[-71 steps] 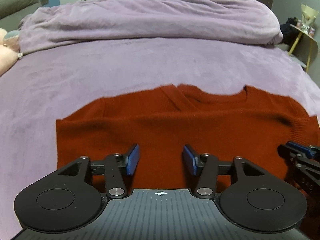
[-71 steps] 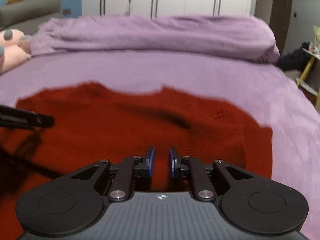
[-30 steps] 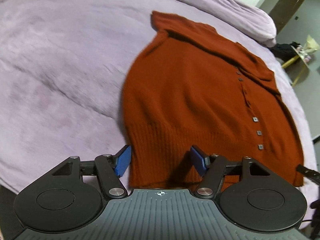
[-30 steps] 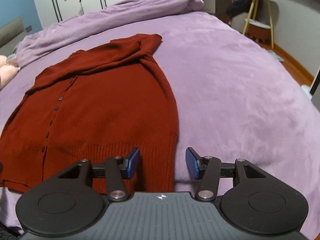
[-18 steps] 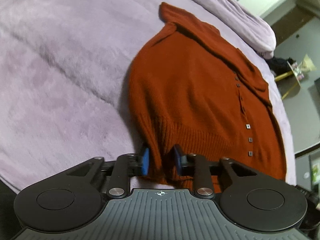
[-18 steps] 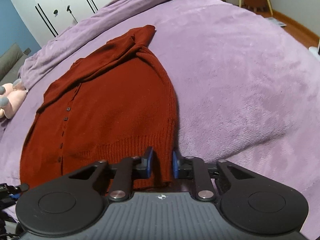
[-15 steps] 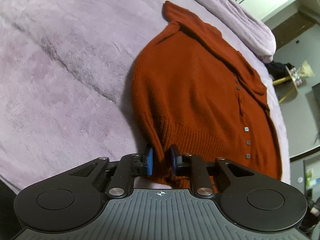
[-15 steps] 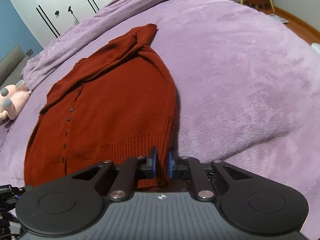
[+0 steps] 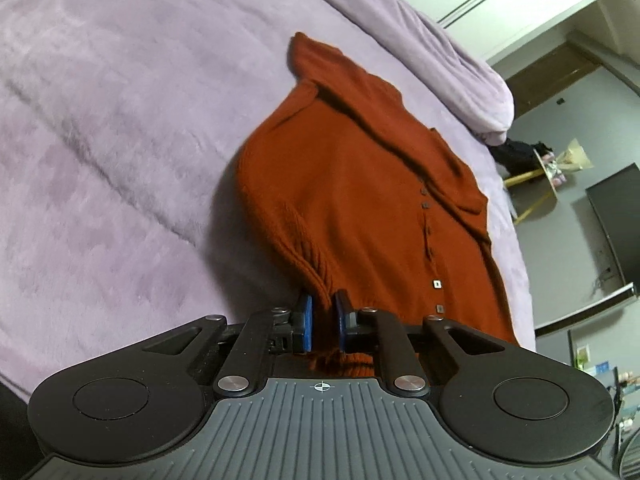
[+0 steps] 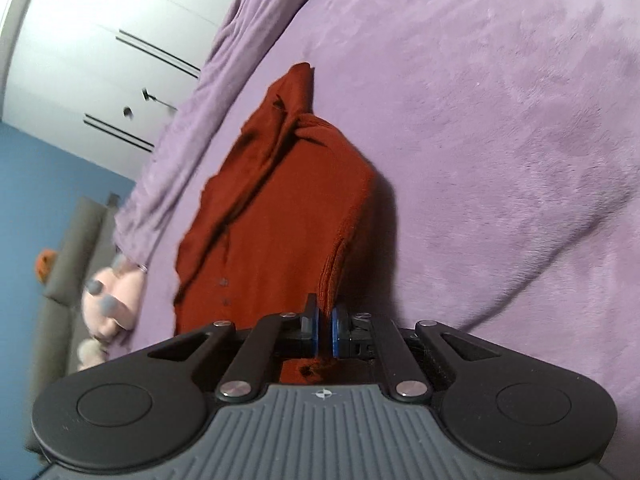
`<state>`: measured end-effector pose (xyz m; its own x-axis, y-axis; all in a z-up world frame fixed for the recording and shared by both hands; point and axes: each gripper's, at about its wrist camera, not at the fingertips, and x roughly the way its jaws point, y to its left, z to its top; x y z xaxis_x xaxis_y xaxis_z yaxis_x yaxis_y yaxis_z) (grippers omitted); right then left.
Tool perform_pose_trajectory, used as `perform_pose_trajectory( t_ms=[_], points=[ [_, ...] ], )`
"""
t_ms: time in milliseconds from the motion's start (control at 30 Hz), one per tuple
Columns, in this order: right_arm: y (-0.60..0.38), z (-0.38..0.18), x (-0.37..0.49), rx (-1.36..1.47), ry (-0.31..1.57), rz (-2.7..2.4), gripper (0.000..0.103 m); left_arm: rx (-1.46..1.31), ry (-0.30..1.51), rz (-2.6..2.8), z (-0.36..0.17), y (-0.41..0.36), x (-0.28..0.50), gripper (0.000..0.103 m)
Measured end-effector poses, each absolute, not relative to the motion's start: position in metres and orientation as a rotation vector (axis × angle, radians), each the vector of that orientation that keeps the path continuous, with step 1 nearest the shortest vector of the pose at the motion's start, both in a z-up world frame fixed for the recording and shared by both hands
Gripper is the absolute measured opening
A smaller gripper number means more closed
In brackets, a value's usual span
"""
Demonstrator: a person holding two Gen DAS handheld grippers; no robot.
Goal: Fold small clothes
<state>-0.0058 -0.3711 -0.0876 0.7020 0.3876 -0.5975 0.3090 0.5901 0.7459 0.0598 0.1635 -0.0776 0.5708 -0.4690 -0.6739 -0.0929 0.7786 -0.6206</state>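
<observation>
A rust-red knitted cardigan (image 9: 360,184) with a row of small buttons lies on the purple bed cover (image 9: 100,120). My left gripper (image 9: 322,312) is shut on the ribbed hem at its left bottom corner and holds that corner lifted. In the right wrist view the cardigan (image 10: 280,208) rises from the bed toward me, and my right gripper (image 10: 324,328) is shut on the ribbed hem at its right bottom corner. The sleeves lie folded across the top of the cardigan. The hem between the two corners is hidden behind the grippers.
A rolled purple duvet (image 9: 420,40) lies along the far side of the bed. A pink plush toy (image 10: 112,304) sits at the bed's edge by a grey sofa (image 10: 60,264). A yellow-legged side table (image 9: 536,184) and white wardrobe doors (image 10: 100,60) stand beyond.
Both grippers closed on the hem corners and have since lifted them; the cardigan's lower part now rises off the bed and both views have tilted.
</observation>
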Motion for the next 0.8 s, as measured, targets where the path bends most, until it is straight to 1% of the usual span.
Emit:
perform_pose_trajectory(
  t_ms=[67,267,367,467,633,700,800],
  points=[
    [-0.37,-0.088,-0.002,0.984,0.825,0.061,0.005,-0.655,0.965,-0.229,-0.08,0.163,0.063,0.01],
    [-0.371,-0.089,0.006,1.034,0.821,0.074,0.005,-0.687,0.97,-0.187,-0.086,0.177,0.062,0.009],
    [-0.371,-0.085,0.013,1.05,0.809,0.094,0.005,-0.725,0.946,-0.207,-0.078,0.182,0.061,0.008],
    [-0.372,-0.078,0.03,1.049,0.783,0.11,0.005,-0.755,0.883,-0.245,-0.059,0.186,0.068,0.008],
    [-0.372,-0.063,0.074,0.99,0.73,0.068,0.005,-0.676,0.796,-0.237,-0.028,0.181,0.111,0.008],
    [-0.37,-0.062,0.095,0.945,0.728,0.038,0.005,-0.639,0.772,-0.219,-0.024,0.178,0.132,0.008],
    [-0.359,-0.07,0.126,0.795,0.764,-0.032,0.005,-0.568,0.785,-0.158,-0.03,0.169,0.167,0.008]
  ],
)
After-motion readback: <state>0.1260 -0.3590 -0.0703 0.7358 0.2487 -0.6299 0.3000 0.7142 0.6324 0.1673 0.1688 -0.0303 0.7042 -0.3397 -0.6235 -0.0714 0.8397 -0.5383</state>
